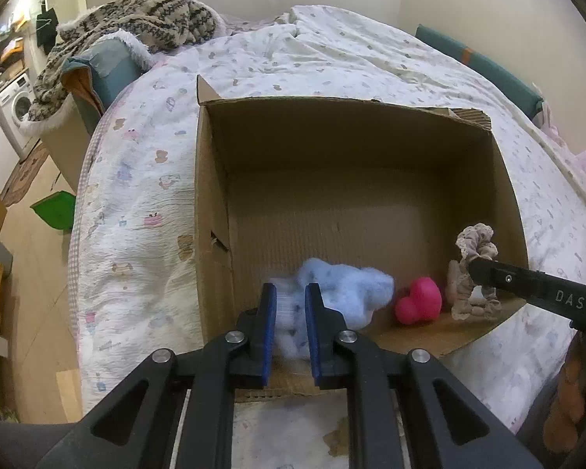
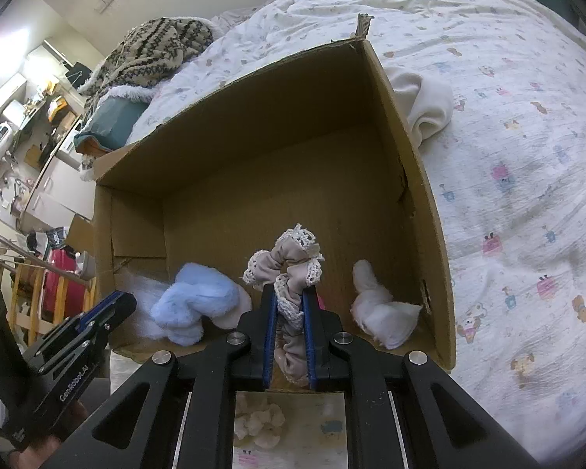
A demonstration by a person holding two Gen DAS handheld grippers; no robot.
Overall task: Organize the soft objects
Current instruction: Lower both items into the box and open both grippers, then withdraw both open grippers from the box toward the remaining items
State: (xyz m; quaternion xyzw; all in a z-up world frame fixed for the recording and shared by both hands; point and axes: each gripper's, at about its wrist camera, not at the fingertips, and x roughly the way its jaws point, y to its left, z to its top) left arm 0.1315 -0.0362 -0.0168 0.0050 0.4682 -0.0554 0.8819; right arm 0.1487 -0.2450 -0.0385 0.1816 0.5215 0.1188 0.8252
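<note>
An open cardboard box (image 1: 215, 195) lies on the bed. My left gripper (image 1: 291, 293) reaches over its near edge, its jaws shut on a fluffy light-blue soft item (image 1: 347, 293) that also shows in the right wrist view (image 2: 195, 305). My right gripper (image 2: 289, 293) is shut on a beige lace-trimmed scrunchie (image 2: 289, 262), held just inside the box; it shows in the left wrist view (image 1: 474, 246) too. A pink soft toy (image 1: 418, 301) and a white fluffy item (image 2: 379, 312) lie on the box floor.
The bed has a white printed quilt (image 2: 527, 195). A cream cloth (image 2: 426, 105) lies beside the box's right wall. A knitted patterned blanket (image 1: 136, 19) and teal pillow (image 1: 105, 66) sit at the bed's far left. A washing machine (image 1: 15, 105) and green bin (image 1: 54, 211) are on the floor.
</note>
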